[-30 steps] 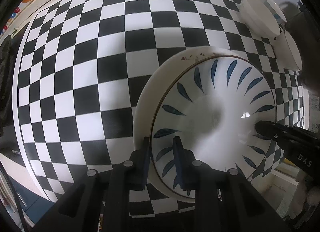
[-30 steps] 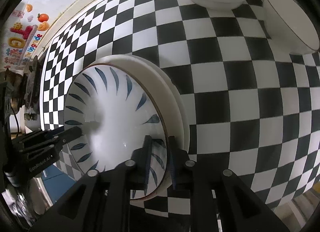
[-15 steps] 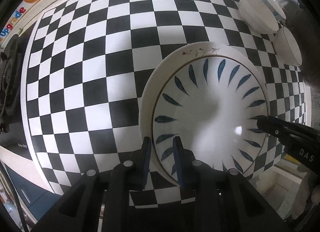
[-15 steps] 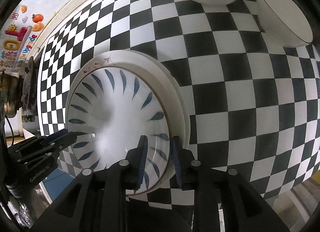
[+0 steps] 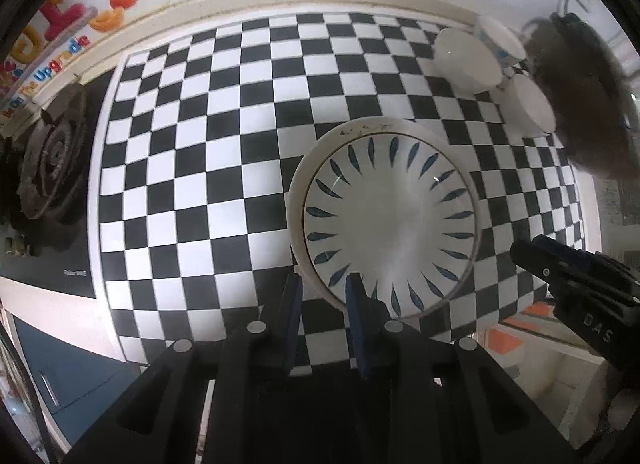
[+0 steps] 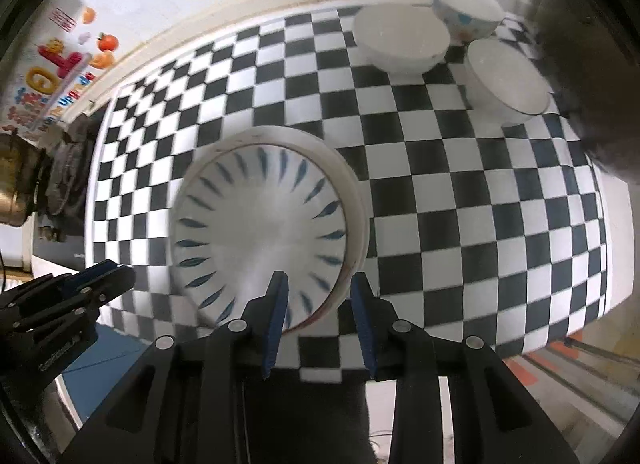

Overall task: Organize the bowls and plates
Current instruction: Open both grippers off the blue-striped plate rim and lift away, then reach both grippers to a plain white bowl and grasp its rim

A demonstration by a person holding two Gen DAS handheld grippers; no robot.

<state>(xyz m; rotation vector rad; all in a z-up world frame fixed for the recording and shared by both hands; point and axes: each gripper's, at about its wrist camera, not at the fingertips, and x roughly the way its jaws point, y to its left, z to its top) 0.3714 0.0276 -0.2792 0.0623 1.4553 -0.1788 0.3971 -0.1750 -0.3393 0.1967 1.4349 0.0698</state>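
Observation:
A white plate with blue leaf marks [image 5: 390,220] lies stacked on a plain white plate [image 5: 298,180] on the checkered table; the stack also shows in the right wrist view [image 6: 260,224]. My left gripper [image 5: 322,284] is open, its fingers apart at the stack's near left rim, clear of it. My right gripper [image 6: 318,284] is open at the stack's near right rim, holding nothing. Three white bowls [image 6: 400,38] [image 6: 466,14] [image 6: 504,82] stand at the back right.
The checkered table [image 5: 200,168] ends at a front edge near both grippers. A gas stove [image 5: 52,160] sits to the left. A dark fuzzy object [image 5: 588,96] is at the right, by the bowls. A wall with stickers runs behind.
Both grippers have opened, let go of the blue-leaf plate and pulled back and up from the stack. The plate now rests on the plain plate.

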